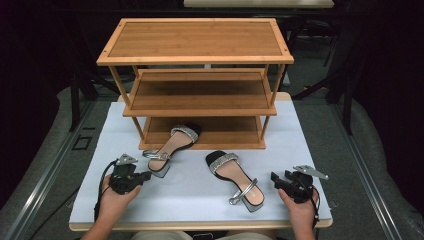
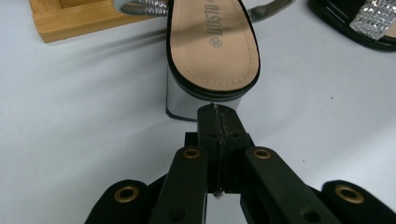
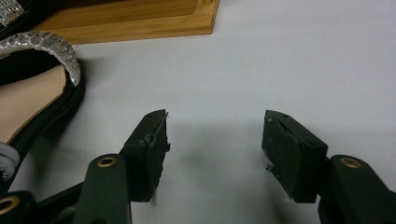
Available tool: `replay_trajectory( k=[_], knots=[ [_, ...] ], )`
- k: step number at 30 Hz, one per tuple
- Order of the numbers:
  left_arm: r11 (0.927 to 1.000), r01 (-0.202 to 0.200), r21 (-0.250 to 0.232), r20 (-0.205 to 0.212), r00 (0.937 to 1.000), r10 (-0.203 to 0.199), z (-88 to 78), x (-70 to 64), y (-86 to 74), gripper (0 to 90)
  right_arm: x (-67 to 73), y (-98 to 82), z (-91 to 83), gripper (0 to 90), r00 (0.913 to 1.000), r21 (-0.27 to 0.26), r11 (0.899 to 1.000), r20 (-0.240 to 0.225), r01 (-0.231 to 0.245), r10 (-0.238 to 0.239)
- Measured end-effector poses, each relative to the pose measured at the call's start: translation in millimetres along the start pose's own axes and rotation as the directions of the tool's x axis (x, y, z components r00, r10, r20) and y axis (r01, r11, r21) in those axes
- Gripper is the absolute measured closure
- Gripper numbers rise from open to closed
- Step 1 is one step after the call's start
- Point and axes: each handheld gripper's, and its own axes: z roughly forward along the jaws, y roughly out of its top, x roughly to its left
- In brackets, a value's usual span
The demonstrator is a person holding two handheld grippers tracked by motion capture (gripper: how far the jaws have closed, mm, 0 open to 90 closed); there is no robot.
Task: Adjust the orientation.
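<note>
Two sandals lie on a smooth white table top (image 1: 200,192), in front of a wooden shoe rack (image 1: 195,82) made of pale yellow-brown boards with three flat shelves.

The left gripper (image 1: 145,176) is black and hard. Its two jaws are pressed flat together with nothing between them. Right in front of its tips, very close, is the heel of the left sandal (image 1: 167,150). That sandal has a soft tan inside, a thin black edge, a sparkly silver strap over the toes and a shiny silver block heel. Its toe rests on the lowest shelf of the rack and its heel is on the table.

The right gripper (image 1: 276,180) is black too. Its jaws are spread apart and hold nothing; bare white table shows between them. The right sandal (image 1: 235,180) lies flat on the table just beside it, on the side toward the other gripper, with its thin silver back strap nearest.

The left gripper view (image 2: 218,122) shows small things the high view cannot: tiny stitches round the tan sole, stamped letters on it, and the mirror-like square heel (image 2: 180,100). The right gripper view (image 3: 212,135) shows scuffed, worn pads (image 3: 156,140) and the bumpy glitter strap (image 3: 51,46) up close. The high view shows the whole rack and both hands.
</note>
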Motion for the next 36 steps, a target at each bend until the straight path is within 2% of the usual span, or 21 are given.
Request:
replay_trajectory(
  k=[1,6,16,19,22,30,36],
  knots=[
    [1.0,0.005,0.0,-0.001,1.0,-0.005,0.4,-0.4,0.5,89.7,-0.5,-0.3,0.9,40.1,1.0,-0.013,1.0,-0.005,-0.004,0.004],
    [0.9999,0.01,0.008,0.003,0.9999,-0.01,-0.1,-1.8,2.3,89.8,-1.4,0.0,0.2,40.1,0.9999,-0.001,1.0,-0.006,-0.011,0.011],
    [0.9991,-0.015,-0.041,0.037,0.9992,0.016,-4.4,-14.9,22.8,89.8,-0.9,-0.2,1.0,40.2,0.9999,-0.01,1.0,-0.007,-0.01,0.01],
    [0.9993,-0.023,-0.029,0.043,0.9988,0.024,3.2,-21.2,27.8,89.8,-1.1,0.1,0.4,40.2,1.0,0.002,1.0,-0.004,-0.009,0.009],
    [0.9992,-0.034,-0.02,0.068,0.997,0.035,14.3,-29.6,33.1,89.9,-1.6,0.3,0.4,40.2,1.0,0.007,1.0,-0.006,-0.008,0.008],
    [0.9983,-0.039,-0.044,0.108,0.9932,0.044,36.6,-49.6,55.6,90.0,-1.7,0.4,0.7,40.1,0.9998,0.009,1.0,-0.012,-0.012,0.012],
    [0.9982,-0.039,-0.046,0.092,0.9948,0.043,54.4,-57.7,73.8,90.0,-1.8,0.3,0.6,40.1,0.9997,0.006,1.0,-0.019,-0.013,0.013]
  ],
)
